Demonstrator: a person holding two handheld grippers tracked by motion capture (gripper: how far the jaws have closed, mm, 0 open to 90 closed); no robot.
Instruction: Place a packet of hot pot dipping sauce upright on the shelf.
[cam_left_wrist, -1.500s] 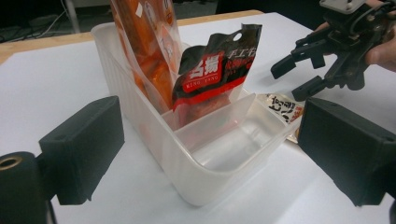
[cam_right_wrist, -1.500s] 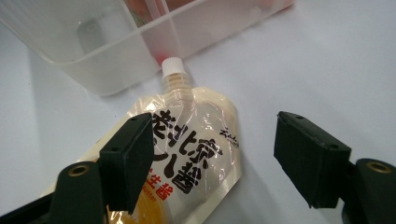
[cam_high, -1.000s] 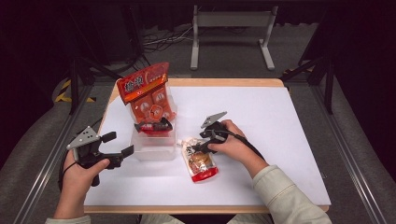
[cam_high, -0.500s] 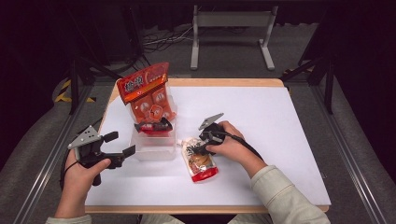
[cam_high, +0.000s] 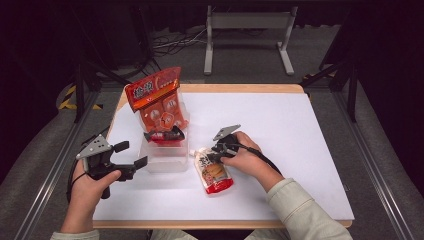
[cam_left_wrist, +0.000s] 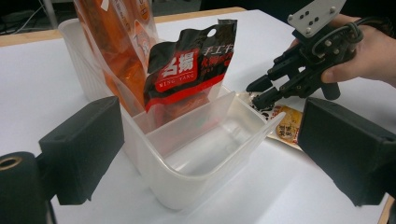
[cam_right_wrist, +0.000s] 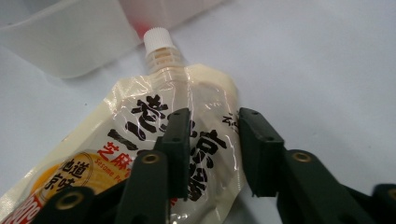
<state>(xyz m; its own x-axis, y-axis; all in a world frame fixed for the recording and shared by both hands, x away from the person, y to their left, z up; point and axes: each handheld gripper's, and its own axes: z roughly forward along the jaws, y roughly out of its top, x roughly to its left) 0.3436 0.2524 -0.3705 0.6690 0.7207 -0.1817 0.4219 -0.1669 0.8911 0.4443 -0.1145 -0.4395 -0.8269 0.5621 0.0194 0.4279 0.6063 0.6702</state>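
My spouted sauce pouch (cam_high: 212, 170) lies flat on the white worktop (cam_high: 300, 140), just beside the near right corner of the clear plastic bin (cam_high: 165, 155), its white cap (cam_right_wrist: 158, 38) pointing at the bin wall and close to it. To the right of the pouch and beyond it the worktop is bare out to the wooden edge; on the left the bin hems it in.

My right hand-held gripper (cam_high: 216, 151) is low over the pouch's upper half, tilted down and pointing left toward the bin, my forearm coming in from the lower right. Its jaws have just been closing and now straddle the pouch's right edge, one over the printed face, one at the rim; a gap remains between them and I cannot tell whether the pads press yet.

My left hand-held gripper (cam_high: 131, 156) hangs level at the bin's left side, jaws wide apart and empty, aimed at the bin's empty front compartment. A black-and-red snack packet (cam_left_wrist: 187, 70) and an orange bag (cam_high: 156, 100) stand in the compartments behind.
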